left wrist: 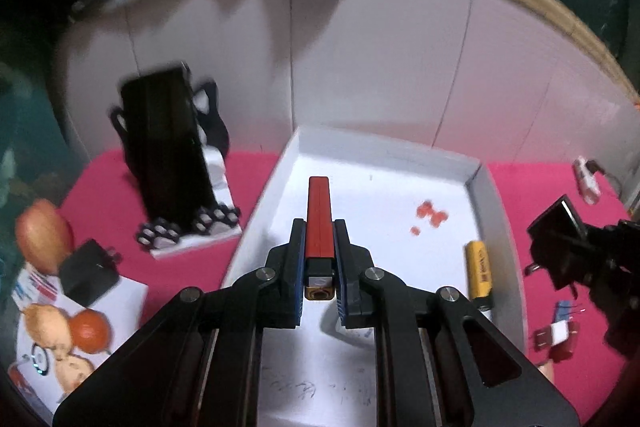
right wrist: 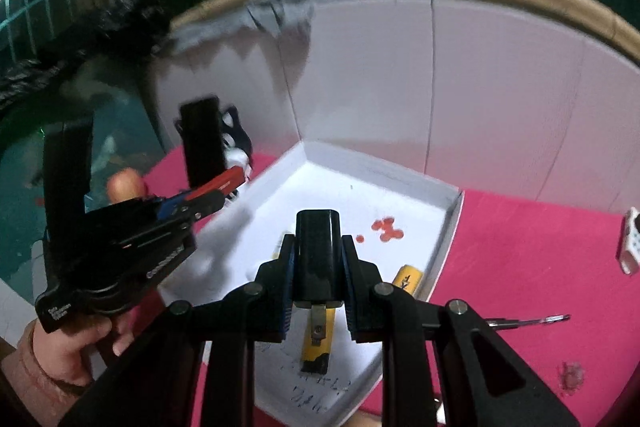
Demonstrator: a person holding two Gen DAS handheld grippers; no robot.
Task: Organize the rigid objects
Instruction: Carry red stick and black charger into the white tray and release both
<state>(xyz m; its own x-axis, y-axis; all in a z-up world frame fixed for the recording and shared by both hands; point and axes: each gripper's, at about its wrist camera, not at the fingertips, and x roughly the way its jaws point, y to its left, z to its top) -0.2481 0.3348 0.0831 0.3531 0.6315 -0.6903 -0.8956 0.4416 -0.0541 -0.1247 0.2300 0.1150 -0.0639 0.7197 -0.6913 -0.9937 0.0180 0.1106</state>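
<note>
My left gripper (left wrist: 319,227) is shut on a long red bar with a brass end (left wrist: 319,215), held above the white tray (left wrist: 478,183). It also shows in the right wrist view (right wrist: 218,187), with the red bar (right wrist: 220,181) sticking out past the tray's left rim. My right gripper (right wrist: 318,243) is shut on a black plug adapter (right wrist: 318,247) with metal prongs, above the white tray (right wrist: 450,227). A yellow battery (left wrist: 479,273) lies by the tray's right wall. In the right wrist view two yellow batteries show, one (right wrist: 408,277) near the right wall and one (right wrist: 318,351) under the adapter.
Red marks (left wrist: 430,213) spot the tray floor. A black phone on a cat-shaped stand (left wrist: 168,151) is left of the tray. A black adapter (left wrist: 88,273), fruit (left wrist: 86,331) and paper lie at far left. Small parts (left wrist: 558,337) and a white object (right wrist: 632,247) lie on the pink mat (right wrist: 520,247).
</note>
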